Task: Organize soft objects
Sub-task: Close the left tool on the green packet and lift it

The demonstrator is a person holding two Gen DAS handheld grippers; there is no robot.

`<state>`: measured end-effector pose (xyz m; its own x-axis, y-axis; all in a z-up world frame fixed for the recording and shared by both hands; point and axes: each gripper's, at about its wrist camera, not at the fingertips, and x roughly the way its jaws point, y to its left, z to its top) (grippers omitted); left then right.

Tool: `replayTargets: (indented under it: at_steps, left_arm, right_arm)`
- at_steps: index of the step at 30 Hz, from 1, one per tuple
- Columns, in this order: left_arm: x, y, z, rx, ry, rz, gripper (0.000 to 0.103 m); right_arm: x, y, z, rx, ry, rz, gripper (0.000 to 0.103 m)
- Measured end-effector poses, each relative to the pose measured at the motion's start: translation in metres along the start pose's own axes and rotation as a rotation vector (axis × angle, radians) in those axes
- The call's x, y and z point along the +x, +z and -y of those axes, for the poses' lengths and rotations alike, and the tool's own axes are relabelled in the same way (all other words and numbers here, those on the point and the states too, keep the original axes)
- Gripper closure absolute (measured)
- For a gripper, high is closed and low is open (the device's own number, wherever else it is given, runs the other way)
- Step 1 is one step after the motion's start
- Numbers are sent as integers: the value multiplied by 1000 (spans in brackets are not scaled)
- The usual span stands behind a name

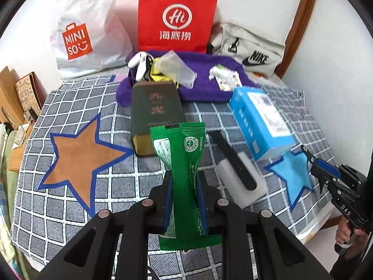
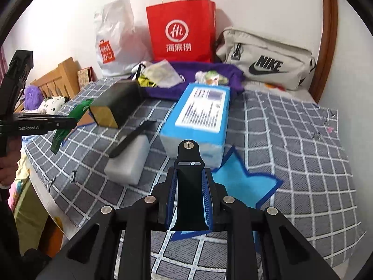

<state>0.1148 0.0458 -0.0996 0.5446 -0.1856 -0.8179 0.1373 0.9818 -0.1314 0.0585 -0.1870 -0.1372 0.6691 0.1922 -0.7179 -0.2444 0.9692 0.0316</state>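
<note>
both claws are loaded and off the bed (image 2: pixel 303 126): the left claw (image 1: pixel 185 200) pinches a green snack packet (image 1: pixel 180 163) upright by its waist, the right claw (image 2: pixel 190 200) grips a black strap (image 2: pixel 190 177). looks like the carry step, each piece lifted clear. next comes a drop spot, perhaps the purple towel (image 1: pixel 205 65) pile behind, with the blue box (image 1: pixel 261 121) to clear.

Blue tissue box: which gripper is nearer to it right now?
Right. The right gripper, shut on a black strap, hovers just in front of the blue tissue box. The left gripper, holding a green snack packet, is farther away, past the white block.
</note>
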Motion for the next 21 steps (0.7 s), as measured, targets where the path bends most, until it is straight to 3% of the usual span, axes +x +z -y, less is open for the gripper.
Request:
replayTargets:
  at_steps: [11,21]
  left_arm:
    - [-20,34,0,-45,-10,61,84]
    - [-13,69,-2,-61,-9,75,84]
  right_arm:
    - [-7,44,7,-1,21,53,81]
    - [8,81,12,-13,45,79,81]
